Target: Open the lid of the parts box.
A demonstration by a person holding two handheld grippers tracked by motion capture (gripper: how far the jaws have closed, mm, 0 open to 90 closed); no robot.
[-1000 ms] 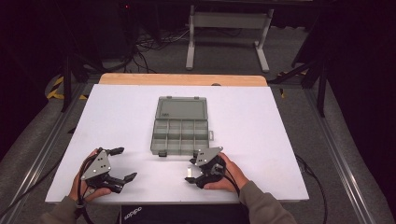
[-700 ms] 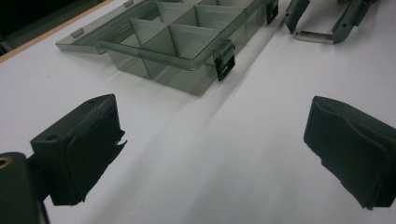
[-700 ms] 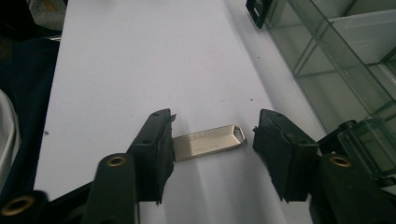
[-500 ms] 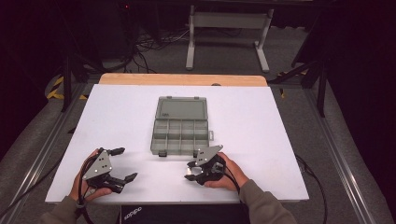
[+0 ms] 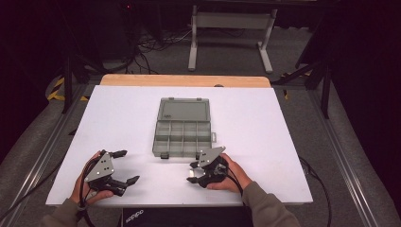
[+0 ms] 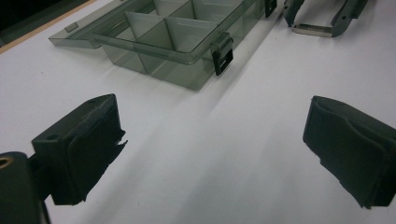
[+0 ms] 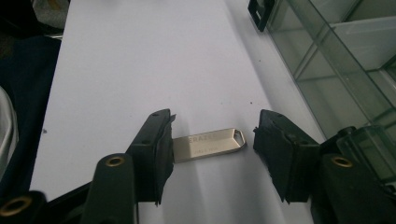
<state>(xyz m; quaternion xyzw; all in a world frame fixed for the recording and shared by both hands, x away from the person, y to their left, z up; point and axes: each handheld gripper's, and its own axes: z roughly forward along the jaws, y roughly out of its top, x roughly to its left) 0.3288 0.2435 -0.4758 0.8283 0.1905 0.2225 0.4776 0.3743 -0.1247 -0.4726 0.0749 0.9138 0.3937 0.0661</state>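
Here, an open compartment case point(image 5: 182, 130), visible compartments bare, lid flat behind.

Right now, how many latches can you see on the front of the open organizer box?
2: one latch at the near-left corner of the organizer box, one latch on its right side. Others may be hidden.

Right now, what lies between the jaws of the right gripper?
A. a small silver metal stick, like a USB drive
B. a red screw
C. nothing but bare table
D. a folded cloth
A: in the right gripper view a flat silver metal stick lies on the white table between the parted jaws of the right gripper.
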